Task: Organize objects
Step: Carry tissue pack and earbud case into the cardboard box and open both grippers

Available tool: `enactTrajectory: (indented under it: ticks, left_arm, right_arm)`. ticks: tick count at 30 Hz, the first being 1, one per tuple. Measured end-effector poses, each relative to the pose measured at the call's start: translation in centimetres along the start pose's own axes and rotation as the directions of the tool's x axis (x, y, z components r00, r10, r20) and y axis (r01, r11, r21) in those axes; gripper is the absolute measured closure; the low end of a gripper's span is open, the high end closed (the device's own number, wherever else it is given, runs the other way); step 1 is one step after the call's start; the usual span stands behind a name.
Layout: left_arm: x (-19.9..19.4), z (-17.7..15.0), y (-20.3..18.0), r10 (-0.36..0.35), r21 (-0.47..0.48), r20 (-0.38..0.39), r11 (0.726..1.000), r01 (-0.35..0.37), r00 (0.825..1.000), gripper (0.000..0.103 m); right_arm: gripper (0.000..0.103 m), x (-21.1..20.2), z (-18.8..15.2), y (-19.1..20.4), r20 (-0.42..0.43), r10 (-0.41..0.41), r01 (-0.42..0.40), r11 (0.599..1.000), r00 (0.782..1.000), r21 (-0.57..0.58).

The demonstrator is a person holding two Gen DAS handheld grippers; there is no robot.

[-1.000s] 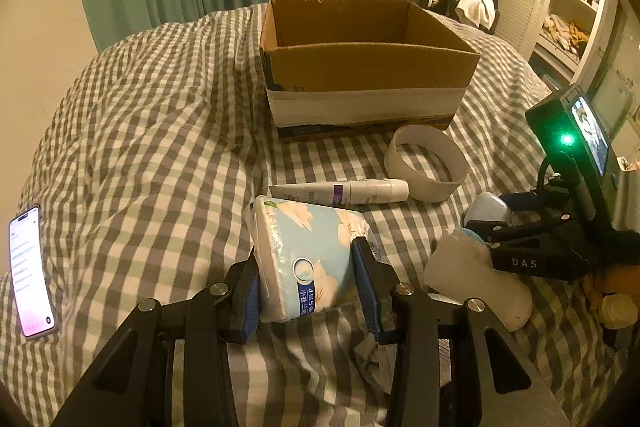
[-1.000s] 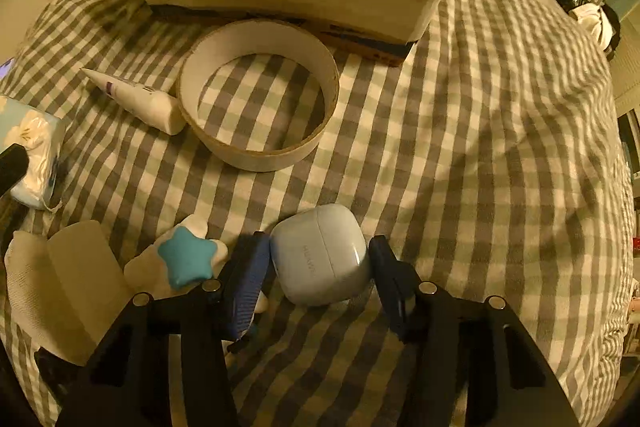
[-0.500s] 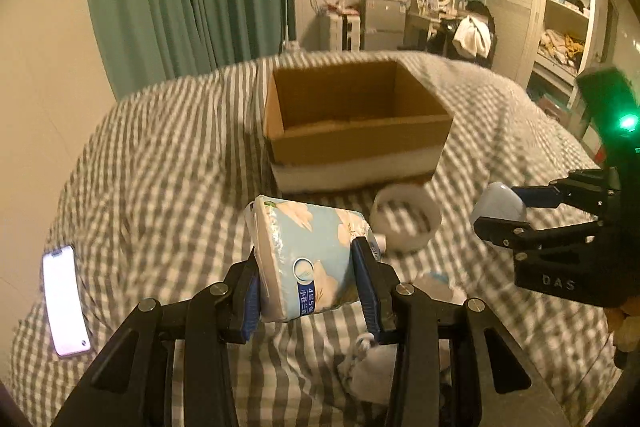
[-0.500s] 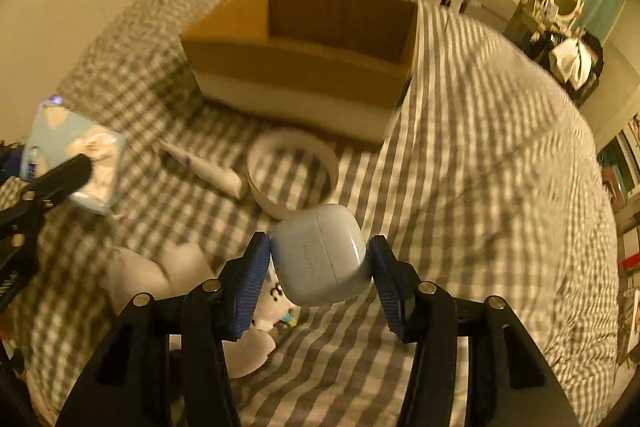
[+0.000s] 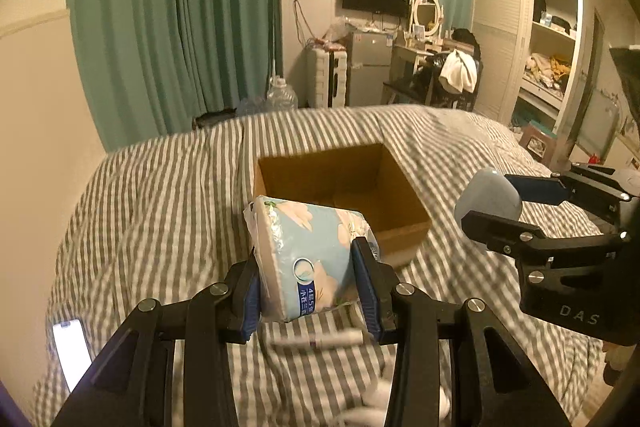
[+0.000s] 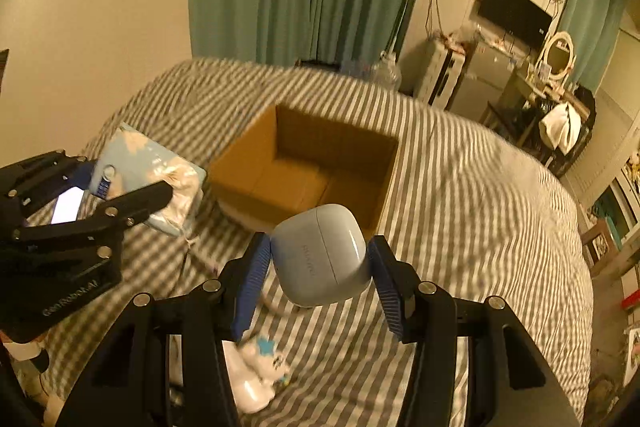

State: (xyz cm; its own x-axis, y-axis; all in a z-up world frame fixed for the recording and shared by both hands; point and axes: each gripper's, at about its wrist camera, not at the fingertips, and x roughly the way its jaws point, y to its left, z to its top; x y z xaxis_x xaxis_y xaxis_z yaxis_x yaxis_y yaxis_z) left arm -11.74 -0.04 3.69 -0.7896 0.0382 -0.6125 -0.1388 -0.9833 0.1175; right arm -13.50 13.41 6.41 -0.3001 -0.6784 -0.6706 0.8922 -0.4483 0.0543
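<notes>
- The bed (image 5: 132,211) bears the open box (image 5: 404,205), at 12 o'clock from both claws and apparently empty.
- Step in hand, by my reading: carrying two things to the box. Next, each must come over the opening, then let go.
- Left claw (image 5: 308,277), partly open, is clamped on the tissue pack (image 5: 308,251), held clear of the bed.
- Right claw (image 6: 318,267), about as wide, grips the earbud case (image 6: 322,255) in the air.
- A phone (image 5: 72,351) lies at 8 o'clock.

Blue floral tissue pack (image 5: 308,259) tilted, held aloft; pale-blue earbud case (image 6: 322,253) aloft too; open cardboard box (image 6: 320,163) empty on bed.
</notes>
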Motion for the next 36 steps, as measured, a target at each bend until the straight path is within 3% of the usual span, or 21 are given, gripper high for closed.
enactTrajectory:
  ticks: [8,15,21,27,29,34,35,36]
  left_arm:
    - [5.7,5.7,1.4,0.029,0.001,-0.007,1.0,-0.029,1.0,0.062]
    - [12.5,7.1,2.1,0.043,0.011,-0.04,0.999,-0.043,0.998,0.062]
    - [18.6,5.7,2.2,0.016,-0.006,-0.122,1.0,-0.017,0.992,0.062]
    - [22.8,4.5,1.8,0.022,0.01,-0.16,1.0,-0.021,0.987,0.062]
    - [23.7,4.3,2.0,0.024,0.007,-0.175,1.0,-0.023,0.984,0.062]
    - [24.0,4.0,1.9,0.017,-0.009,-0.172,1.0,-0.019,0.985,0.057]
    - [23.9,3.9,1.9,0.016,-0.012,-0.171,1.0,-0.018,0.985,0.055]
    - [23.4,4.0,1.8,0.012,-0.013,-0.163,1.0,-0.014,0.987,0.051]
  right_arm:
    - [0.052,3.2,6.0,-2.6,0.047,0.014,-0.016,0.999,0.999,0.049]
    - [0.052,10.8,9.3,-5.0,0.01,0.065,-0.066,0.992,0.998,0.108]
    - [0.053,17.9,8.4,-6.1,-0.072,0.065,-0.055,0.99,0.995,0.128]
    - [0.053,22.0,6.7,-6.6,-0.111,0.081,-0.065,0.987,0.991,0.146]
    - [0.059,22.3,6.2,-6.8,-0.092,0.095,-0.08,0.985,0.991,0.155]
    - [0.059,21.2,5.9,-7.3,-0.039,0.128,-0.119,0.975,0.991,0.188]
    - [0.057,20.6,6.0,-7.4,-0.025,0.116,-0.11,0.976,0.993,0.188]
    - [0.049,20.5,6.0,-7.5,-0.015,0.109,-0.104,0.976,0.994,0.191]
